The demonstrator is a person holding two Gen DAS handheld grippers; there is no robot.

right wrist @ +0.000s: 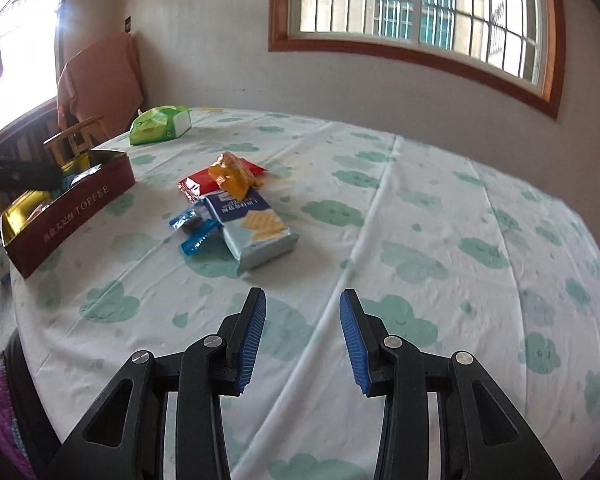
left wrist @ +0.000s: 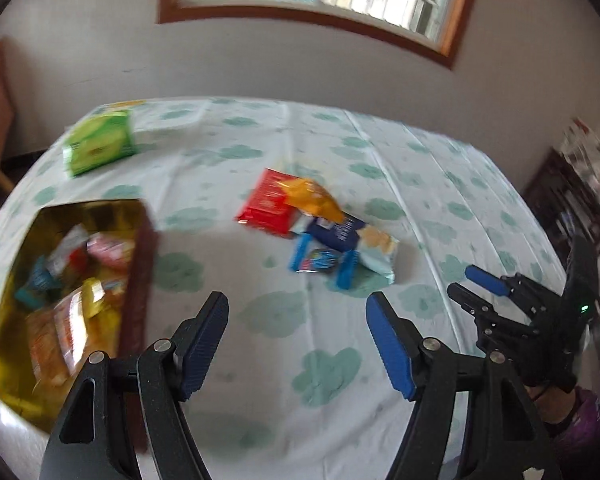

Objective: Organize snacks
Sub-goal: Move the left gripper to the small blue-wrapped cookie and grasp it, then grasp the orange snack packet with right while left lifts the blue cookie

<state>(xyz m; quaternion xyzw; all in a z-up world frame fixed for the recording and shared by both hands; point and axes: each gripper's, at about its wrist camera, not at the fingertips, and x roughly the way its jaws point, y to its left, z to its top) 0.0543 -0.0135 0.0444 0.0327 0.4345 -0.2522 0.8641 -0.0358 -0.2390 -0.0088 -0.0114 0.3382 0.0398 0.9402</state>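
Note:
A maroon toffee tin (left wrist: pixel 139 276) (right wrist: pixel 72 212) with a gold inside sits at the left of the table and holds several snack packets. Mid-table lies a loose pile: a red packet (left wrist: pixel 264 204) (right wrist: pixel 196 184), an orange packet (left wrist: pixel 314 200) (right wrist: pixel 232 176), a blue cracker pack (left wrist: pixel 376 252) (right wrist: pixel 256 228) and small blue wrappers (left wrist: pixel 320 262) (right wrist: pixel 194 232). My left gripper (left wrist: pixel 296 298) hangs open over the cloth between tin and pile, with nothing in it. My right gripper (right wrist: pixel 303 294) (left wrist: pixel 460 280) is open and also holds nothing, short of the pile to its right.
A green tissue pack (left wrist: pixel 98 144) (right wrist: pixel 160 124) lies at the far left of the table. A wooden chair (right wrist: pixel 76 136) draped with an orange cloth stands beyond the tin. A dark shelf (left wrist: pixel 568 200) is at the right. The cloud-print tablecloth (right wrist: pixel 440 240) covers the table.

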